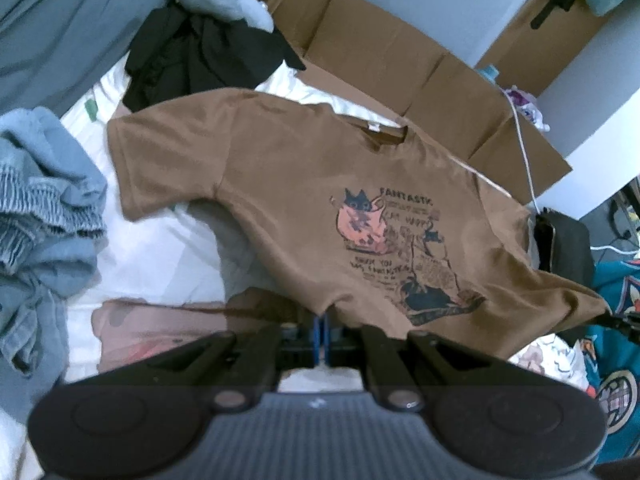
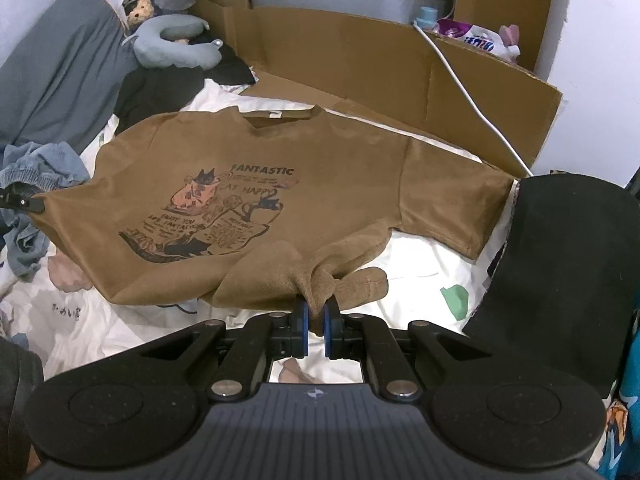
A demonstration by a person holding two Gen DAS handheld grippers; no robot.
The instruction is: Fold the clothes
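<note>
A brown T-shirt (image 1: 288, 184) with a cat print lies front up on the white bed sheet (image 1: 160, 252), its collar toward the cardboard. My left gripper (image 1: 322, 326) is shut on one bottom corner of the hem, which is raised off the sheet. In the right wrist view the same T-shirt (image 2: 328, 152) spreads ahead, and my right gripper (image 2: 316, 314) is shut on a bunched fold of the hem. The left gripper (image 2: 22, 202) shows at the far left there, pinching the other corner. The hem hangs stretched between both grippers.
Flattened cardboard (image 2: 360, 64) lines the far side, with a white cable (image 2: 472, 108) across it. Blue denim clothing (image 1: 44, 208) is heaped at the left, with a black garment (image 1: 192, 60) and a grey neck pillow (image 2: 172, 46) beyond. A black pad (image 2: 560, 264) lies at the right.
</note>
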